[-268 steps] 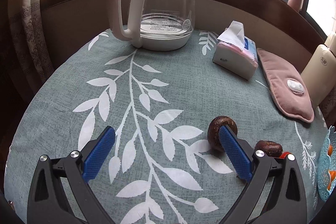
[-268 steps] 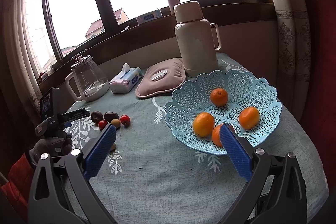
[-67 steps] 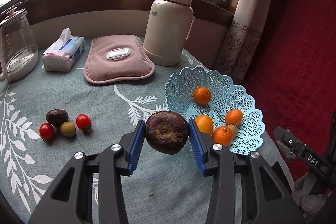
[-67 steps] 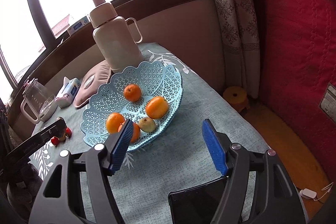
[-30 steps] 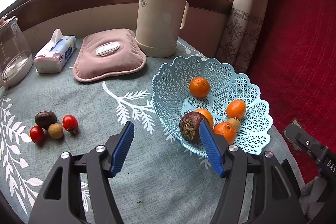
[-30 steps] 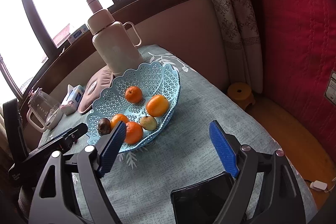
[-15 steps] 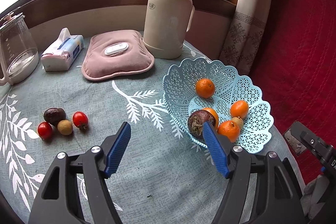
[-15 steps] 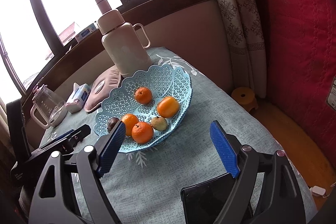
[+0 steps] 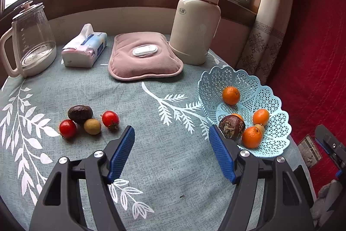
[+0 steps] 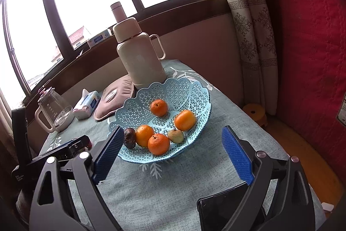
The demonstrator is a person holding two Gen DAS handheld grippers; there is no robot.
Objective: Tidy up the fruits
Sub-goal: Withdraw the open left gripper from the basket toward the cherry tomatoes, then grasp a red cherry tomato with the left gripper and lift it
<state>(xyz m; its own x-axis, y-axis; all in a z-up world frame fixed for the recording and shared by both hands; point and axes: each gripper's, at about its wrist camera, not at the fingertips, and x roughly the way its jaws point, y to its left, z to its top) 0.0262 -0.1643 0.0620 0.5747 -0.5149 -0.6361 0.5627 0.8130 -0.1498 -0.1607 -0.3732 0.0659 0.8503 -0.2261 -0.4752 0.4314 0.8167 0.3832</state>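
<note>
A light blue lattice basket (image 9: 272, 101) (image 10: 186, 88) on the table's right side holds several oranges (image 9: 231, 95) (image 10: 159, 144), a small greenish fruit (image 10: 175, 136) and a dark brown passion fruit (image 9: 231, 127) (image 10: 129, 138). To the left on the cloth lie another dark passion fruit (image 9: 80, 114), two red tomatoes (image 9: 68, 128) (image 9: 110, 119) and a small tan fruit (image 9: 92, 126). My left gripper (image 9: 172, 153) is open and holds nothing, over the cloth between basket and loose fruit. My right gripper (image 10: 170, 156) is empty, its jaws opening, just in front of the basket.
A cream thermos (image 9: 195, 23), a pink heating pad (image 9: 145, 57), a tissue pack (image 9: 85, 49) and a glass kettle (image 9: 30, 40) stand along the back by the window. A red quilted surface (image 9: 313, 47) and a curtain (image 10: 253, 36) lie right of the table. A phone (image 10: 229, 209) sits below the right gripper.
The left gripper has drawn back to the left from the basket, leaving the dark passion fruit in it. The right gripper's jaws have spread wider.
</note>
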